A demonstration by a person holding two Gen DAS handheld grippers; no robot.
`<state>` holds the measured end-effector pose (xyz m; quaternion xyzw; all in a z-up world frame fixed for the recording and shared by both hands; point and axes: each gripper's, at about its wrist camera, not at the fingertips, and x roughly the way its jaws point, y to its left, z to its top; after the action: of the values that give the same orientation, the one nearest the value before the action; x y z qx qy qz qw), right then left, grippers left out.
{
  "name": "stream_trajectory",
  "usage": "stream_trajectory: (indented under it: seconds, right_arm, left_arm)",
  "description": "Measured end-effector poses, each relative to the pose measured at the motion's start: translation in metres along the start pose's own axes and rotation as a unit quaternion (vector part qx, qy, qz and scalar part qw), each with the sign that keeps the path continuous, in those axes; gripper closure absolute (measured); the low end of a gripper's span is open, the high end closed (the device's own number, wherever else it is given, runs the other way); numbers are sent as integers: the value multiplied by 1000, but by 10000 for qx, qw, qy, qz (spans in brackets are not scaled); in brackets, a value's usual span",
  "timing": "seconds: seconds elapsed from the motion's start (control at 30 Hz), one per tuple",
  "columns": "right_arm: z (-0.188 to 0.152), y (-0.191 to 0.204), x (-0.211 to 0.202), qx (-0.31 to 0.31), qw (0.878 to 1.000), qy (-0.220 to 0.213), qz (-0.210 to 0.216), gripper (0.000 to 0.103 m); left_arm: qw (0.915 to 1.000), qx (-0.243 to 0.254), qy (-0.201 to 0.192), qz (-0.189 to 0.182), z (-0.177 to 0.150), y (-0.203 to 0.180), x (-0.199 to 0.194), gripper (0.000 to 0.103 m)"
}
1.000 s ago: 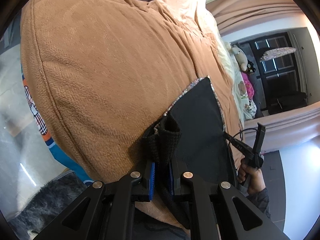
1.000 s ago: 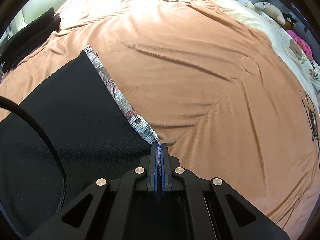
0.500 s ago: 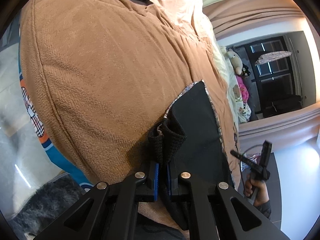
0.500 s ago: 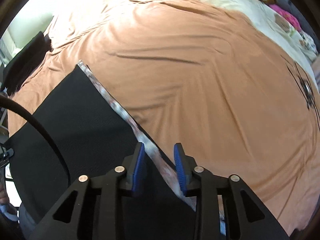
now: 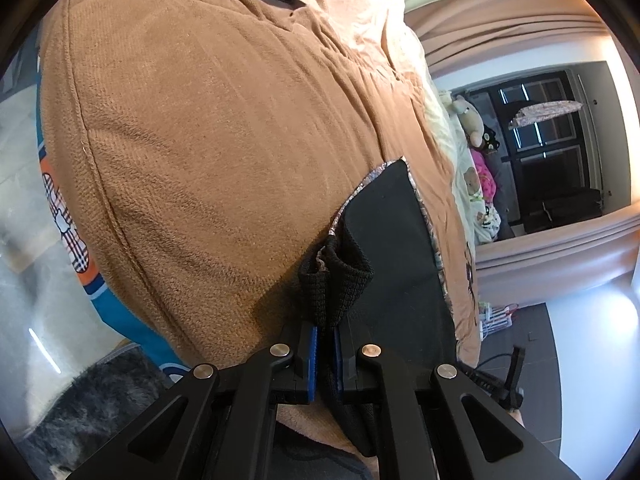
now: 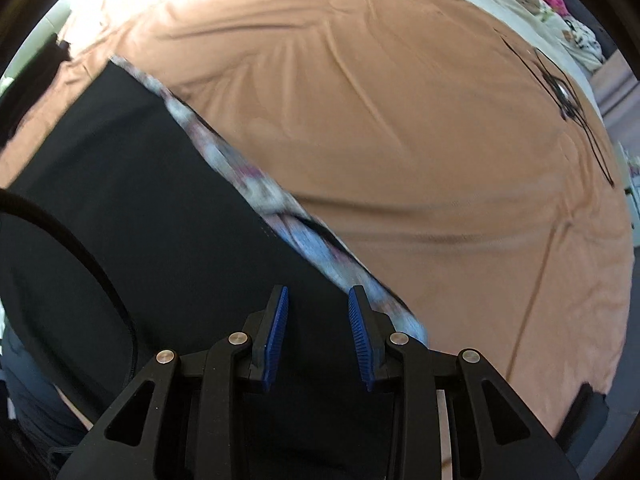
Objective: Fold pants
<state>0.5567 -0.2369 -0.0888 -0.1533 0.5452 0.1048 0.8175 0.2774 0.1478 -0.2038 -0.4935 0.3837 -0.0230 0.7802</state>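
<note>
The black knit pants with a floral-patterned lining edge [image 5: 388, 248] lie spread flat on a tan fleece blanket [image 5: 208, 152] that covers the bed, near the blanket's close edge. In the left wrist view the left black two-finger gripper with blue ribbed pads [image 5: 326, 344] is clenched on a bunched corner of the pants' ribbed black fabric: the fold stands up in a small hump just beyond the fingertips, with a strip of the cloth running down between the pads, which are nearly touching. The rest of the garment stretches away from this corner, flat on the blanket, with the pale floral trim showing along two of its edges.

In the right wrist view the right black two-finger gripper with blue ribbed pads [image 6: 318, 324] points steeply down over the same pants [image 6: 132, 208]. Its jaws stand apart and grip nothing; black cloth shows through the gap between the pads. The floral trim [image 6: 256, 188] runs diagonally from the upper left and passes just under the right-hand finger; this part of the view is blurred. A black cable [image 6: 80, 256] curves across the left of that view, over the pants.

Plush toys [image 5: 474, 120] lie at the far end of the bed, well apart from the pants
</note>
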Motion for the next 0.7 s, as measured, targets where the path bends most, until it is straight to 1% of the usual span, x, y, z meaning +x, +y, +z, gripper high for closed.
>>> stream_trajectory:
  seconds: [0.07,0.2,0.23,0.3,0.37,0.4,0.43,0.5,0.7]
  right_arm:
    - [-5,-6,3,99,9997,-3,-241,74]
    - [-4,-15,13,507,9980,-103,-353,77]
    - [-2,-16,17,560,9969,-130,-533,77]
    - [1,-17,20,752,9942,-164,-751,77]
    - [2,-18,21,998,9892,-172,-1059,77]
    - [2,-20,19,1115,9880,-190,-1052,77]
    - [0,-24,12,1288,9876,-288,-851,77]
    - [-4,-24,3,1453,9864,-437,-630,77]
    - [-33,-14,-35,1447,9861,-778,-256,77]
  left_arm:
    - [10000,21,-8,35,0,-1,0,97]
    - [9999,15,-3,104,0,-2,2,97]
    - [9999,31,-4,126,1,-3,2,97]
    - [9998,67,-6,173,1,-5,3,96]
    - [9998,66,6,170,2,-5,4,96]
    - [9998,65,12,164,3,-5,4,97]
    - [9999,63,19,154,3,-5,4,97]
    - [9999,68,28,134,5,-5,4,97]
    - [9999,92,40,43,6,-6,4,97]
